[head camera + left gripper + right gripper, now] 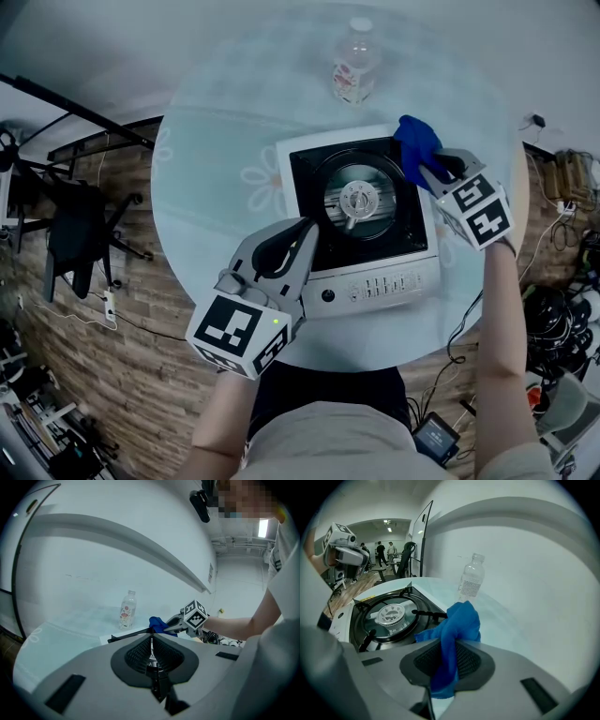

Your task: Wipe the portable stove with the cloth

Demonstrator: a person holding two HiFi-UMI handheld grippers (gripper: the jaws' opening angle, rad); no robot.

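**Q:** Report the state of both claws and the position of the cloth.

**A:** My right gripper (pixel 450 660) is clamped on the blue cloth (pixel 457 625). A loose fold hangs ahead of the jaws at the right rear corner of the portable stove (pixel 375 281). My left gripper (pixel 151 651) has its jaws pressed together with nothing between them. It sits at the stove's front left corner, and I cannot tell whether it touches the casing.

**Q:** What is the recommended procedure for the wipe?

**A:** In my judgement:
1. Lower the hanging fold flat onto the black top plate.
2. Draw it along the rim in overlapping passes.
3. Keep the grip firm so the cloth does not slip out.
4. Brace the casing with the left gripper if the stove slides on the table (pixel 206 187).

**Q:** What obstructions are there?

**A:**
- **Pan supports:** The pan supports (pixel 426 614) stand up around the burner (pixel 356 200) and are likely to snag the fabric, so work between the prongs.
- **Bottle:** The bottle (pixel 355 70) stands on the table just beyond the stove's rear edge, so keep outward strokes short there.
- **Knob:** The knob (pixel 327 295) lies on the front panel, so avoid turning it.
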